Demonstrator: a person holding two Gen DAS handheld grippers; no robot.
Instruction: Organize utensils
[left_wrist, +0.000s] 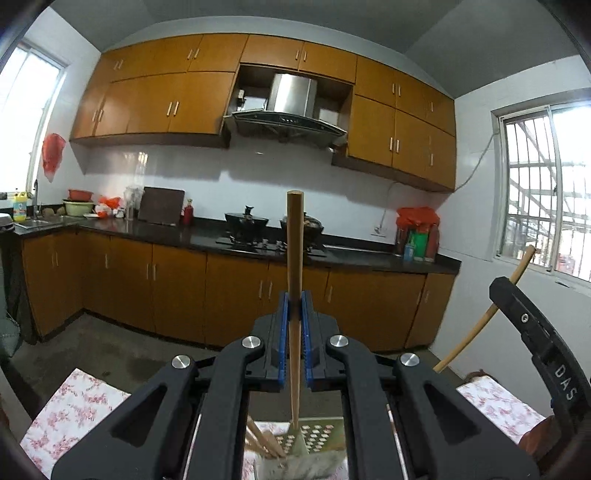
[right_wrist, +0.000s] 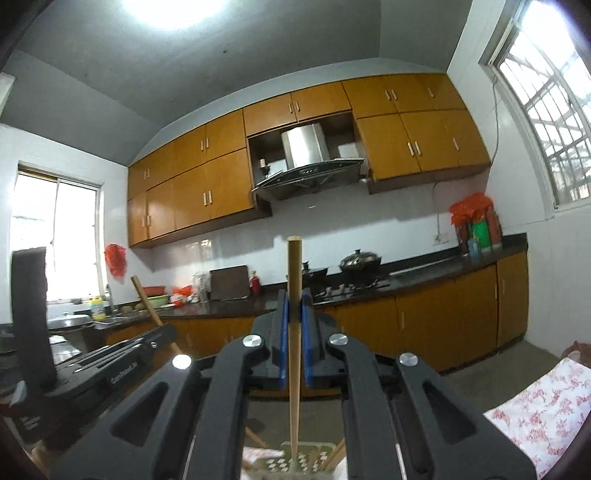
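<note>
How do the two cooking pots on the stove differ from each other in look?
In the right wrist view, the right pot has a rounded, domed lid that shines. The left pot is partly hidden behind the chopstick held in the right claw, and looks lower and matt black. In the left wrist view, the left pot shows a tall black knob on its lid. Both are dark and stand on the same stove.

A home kitchen is showing here: orange-brown wall cabinets (left_wrist: 173, 103) are running above a dark worktop (left_wrist: 207, 236), a steel range hood (left_wrist: 291, 107) is hanging over a gas hob (left_wrist: 269, 245) where lidded pots (left_wrist: 246, 218) are sitting, and what is probably a sink (left_wrist: 35, 222) is occupying the worktop's left corner.
</note>
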